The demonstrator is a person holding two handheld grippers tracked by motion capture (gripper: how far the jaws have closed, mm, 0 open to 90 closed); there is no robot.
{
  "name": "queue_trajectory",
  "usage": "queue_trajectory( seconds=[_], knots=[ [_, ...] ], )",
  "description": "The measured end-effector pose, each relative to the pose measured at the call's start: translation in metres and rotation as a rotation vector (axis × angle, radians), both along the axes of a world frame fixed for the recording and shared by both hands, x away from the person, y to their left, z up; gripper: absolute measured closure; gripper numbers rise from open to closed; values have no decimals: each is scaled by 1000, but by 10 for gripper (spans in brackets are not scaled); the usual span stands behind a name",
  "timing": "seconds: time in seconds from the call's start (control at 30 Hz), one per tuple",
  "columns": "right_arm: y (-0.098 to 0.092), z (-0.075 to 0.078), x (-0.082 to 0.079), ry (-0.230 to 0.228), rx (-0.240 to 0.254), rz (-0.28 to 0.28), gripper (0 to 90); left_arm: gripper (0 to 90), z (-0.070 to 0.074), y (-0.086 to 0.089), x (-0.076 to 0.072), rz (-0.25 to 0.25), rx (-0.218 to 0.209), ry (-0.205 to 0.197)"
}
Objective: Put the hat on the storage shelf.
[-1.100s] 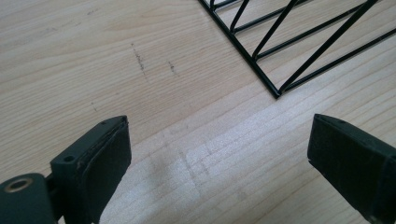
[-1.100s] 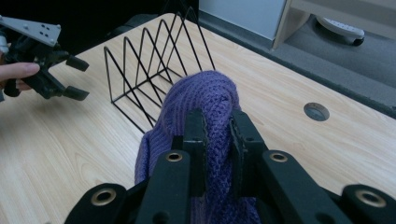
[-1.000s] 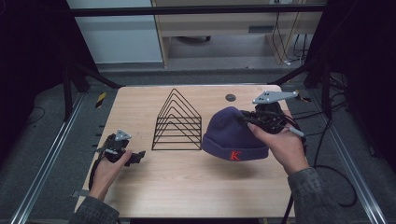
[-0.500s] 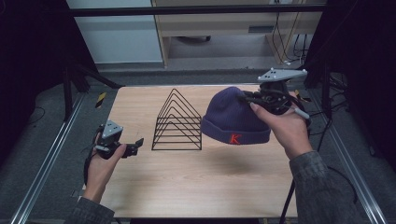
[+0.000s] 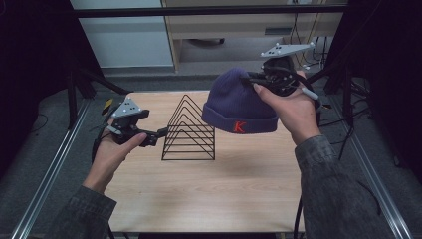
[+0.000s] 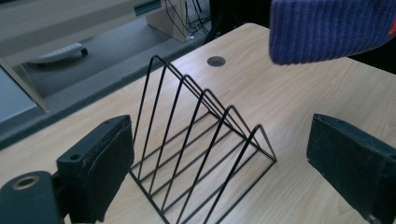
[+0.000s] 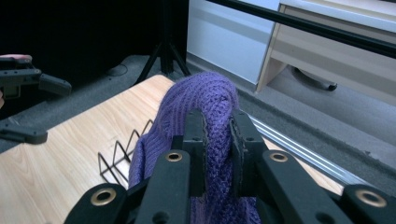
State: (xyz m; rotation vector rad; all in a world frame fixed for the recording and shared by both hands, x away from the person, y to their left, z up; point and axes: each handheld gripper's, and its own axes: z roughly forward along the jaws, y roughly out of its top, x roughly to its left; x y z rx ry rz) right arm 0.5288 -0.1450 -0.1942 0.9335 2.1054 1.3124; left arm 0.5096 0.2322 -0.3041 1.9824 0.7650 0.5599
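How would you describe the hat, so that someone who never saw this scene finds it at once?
Start at the light wooden table and find the black wire rack standing on it. Above and right of the rack, the right gripper holds the hat in the air. It is the one soft thing: purple knit with a red letter K.

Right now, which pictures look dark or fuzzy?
High view: dark around the edges, the wooden table lit, a soft shadow beneath the purple hat. Left gripper view: bright, the wire rack sharp. Right gripper view: black at upper left, the right hand-held gripper a bit soft up close.
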Motion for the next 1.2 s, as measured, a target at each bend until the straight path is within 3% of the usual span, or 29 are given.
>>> queue_trajectory(
  seconds=[0.17, 0.3, 0.37, 0.77, 0.87, 0.9, 0.97, 1.0, 1.03, 1.07, 1.2],
  knots=[
    [8, 10, 8, -17, 21, 9, 787, 88, 13, -11, 4, -20, 13, -12],
    [18, 17, 14, -25, 31, 21, 787, 100, 18, -14, 15, -20, -12, -1],
    [29, 17, 19, -24, 30, 36, 787, 109, 19, -15, 24, -29, -50, 16],
    [75, 15, 28, -25, 16, 123, 786, 167, 18, -21, 42, -100, -82, 73],
    [81, 15, 27, -30, 17, 136, 785, 280, 16, -21, 43, -117, -72, 92],
    [81, 15, 27, -30, 17, 136, 785, 355, 16, -21, 43, -117, -72, 92],
    [84, 14, 27, -31, 11, 143, 785, 398, 16, -21, 43, -121, -71, 89],
    [85, 14, 27, -28, 13, 142, 785, 480, 17, -21, 42, -117, -67, 82],
    [85, 12, 28, -28, 14, 144, 785, 627, 17, -22, 42, -111, -61, 77],
    [85, 12, 28, -28, 15, 142, 785, 690, 16, -23, 42, -110, -62, 77],
    [84, 8, 31, -21, 14, 133, 785, 769, 16, -27, 41, -95, -37, 62]
  ],
)
